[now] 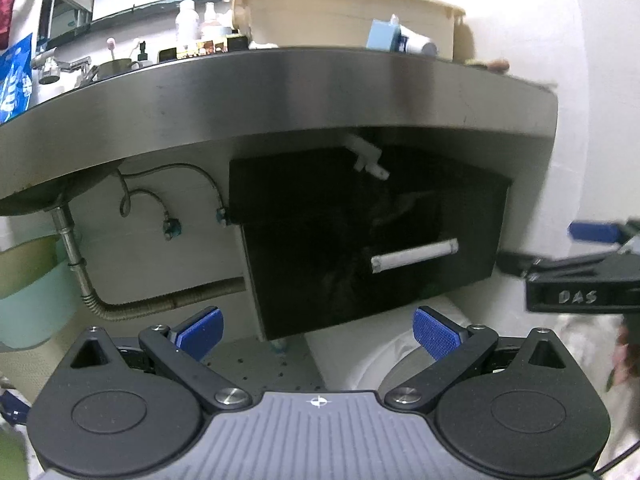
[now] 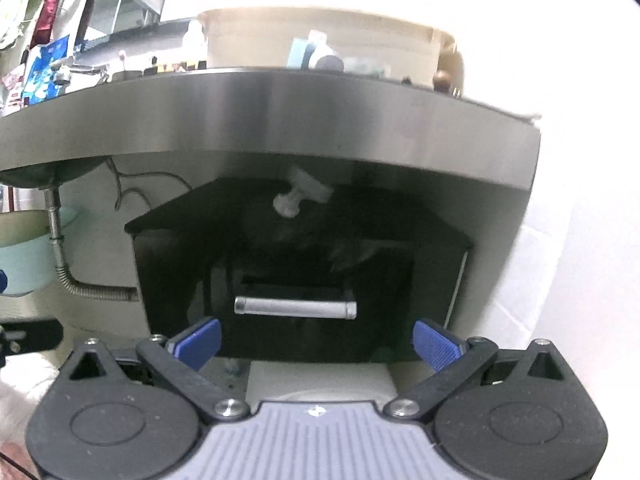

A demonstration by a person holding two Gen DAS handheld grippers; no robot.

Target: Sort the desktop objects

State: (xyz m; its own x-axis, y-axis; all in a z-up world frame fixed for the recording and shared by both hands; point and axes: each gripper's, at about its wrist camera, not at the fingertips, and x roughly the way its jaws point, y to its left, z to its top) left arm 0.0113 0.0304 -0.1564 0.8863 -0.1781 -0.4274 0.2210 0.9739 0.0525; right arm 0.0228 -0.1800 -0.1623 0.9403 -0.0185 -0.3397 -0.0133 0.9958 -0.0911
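Observation:
Both views look from below at a steel counter (image 1: 280, 92) (image 2: 280, 112). On top of it I see only edges of things: a beige tub (image 1: 344, 12) (image 2: 320, 36), a light blue box (image 1: 382, 34), a white tube (image 1: 416, 44) and bottles (image 1: 188, 20). Under the counter hangs a black box (image 1: 320, 240) (image 2: 300, 264) with a silver bar handle (image 1: 414, 256) (image 2: 296, 307). My left gripper (image 1: 318, 334) is open and empty, low in front of the box. My right gripper (image 2: 318, 342) is open and empty just below the handle; it also shows at the right edge of the left wrist view (image 1: 584, 280).
A sink drain pipe with a corrugated hose (image 1: 120, 304) (image 2: 80, 286) runs at left beside green and yellow basins (image 1: 28, 280). A faucet (image 1: 60, 66) stands on the counter's left. A white wall (image 1: 600, 120) closes the right side. White cloth (image 1: 380, 352) lies below the box.

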